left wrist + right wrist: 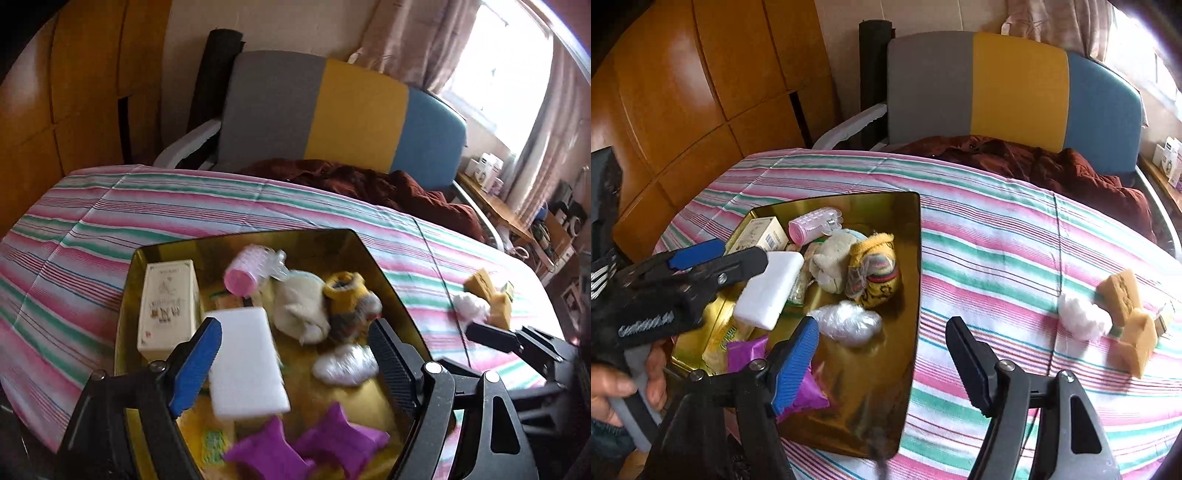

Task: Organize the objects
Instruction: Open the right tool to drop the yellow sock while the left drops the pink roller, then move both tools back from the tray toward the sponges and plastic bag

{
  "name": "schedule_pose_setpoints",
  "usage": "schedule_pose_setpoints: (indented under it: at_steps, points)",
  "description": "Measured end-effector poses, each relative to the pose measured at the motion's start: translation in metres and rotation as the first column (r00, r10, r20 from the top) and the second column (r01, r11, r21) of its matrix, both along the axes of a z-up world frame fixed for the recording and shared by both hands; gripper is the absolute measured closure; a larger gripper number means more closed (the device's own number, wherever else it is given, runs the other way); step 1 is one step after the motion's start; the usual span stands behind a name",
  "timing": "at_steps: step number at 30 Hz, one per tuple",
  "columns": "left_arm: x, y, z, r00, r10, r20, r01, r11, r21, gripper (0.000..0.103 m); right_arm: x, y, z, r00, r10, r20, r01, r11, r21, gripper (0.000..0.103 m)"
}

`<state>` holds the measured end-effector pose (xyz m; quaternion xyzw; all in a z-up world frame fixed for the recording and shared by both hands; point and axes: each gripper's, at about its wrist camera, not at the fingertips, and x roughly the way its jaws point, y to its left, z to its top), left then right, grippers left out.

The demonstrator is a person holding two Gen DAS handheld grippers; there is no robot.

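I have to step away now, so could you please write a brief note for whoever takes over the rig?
Left claw: open over the gold tray, a white foam block at its tips; whether it is still gripped is unclear.
Right claw: open, empty, above the tray's right edge.
Done: tray holds a cream box, pink roller, socks, plastic wad, purple packets.
Left: two yellow sponges and a white tuft lie on the striped cloth.
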<state>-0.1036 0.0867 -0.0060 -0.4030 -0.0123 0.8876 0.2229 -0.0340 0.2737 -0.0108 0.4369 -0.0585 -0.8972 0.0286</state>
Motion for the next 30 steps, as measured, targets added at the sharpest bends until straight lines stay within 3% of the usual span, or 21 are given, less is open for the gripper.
schedule_pose_setpoints:
  at_steps: [11,21,27,30]
  points:
    - [0.033,0.028,0.014,0.995,-0.09,-0.03,0.09,0.996,-0.01,0.021,0.023,0.041,0.004,0.996,-0.084,-0.014,0.085,0.996,0.039,0.031]
    - [0.049,0.068,0.021,0.98,-0.194,-0.04,0.192,0.981,-0.033,0.018,0.043,0.118,0.01,0.976,-0.216,-0.011,0.215,0.966,0.141,0.031]
    - [0.058,0.097,0.024,0.963,-0.267,-0.045,0.264,0.963,-0.053,0.018,0.057,0.184,0.015,0.942,-0.335,-0.036,0.336,0.925,0.179,0.031]
    - [0.063,0.115,0.025,0.95,-0.307,-0.046,0.304,0.951,-0.062,0.018,0.067,0.223,0.014,0.9,-0.431,-0.061,0.435,0.885,0.168,0.031]
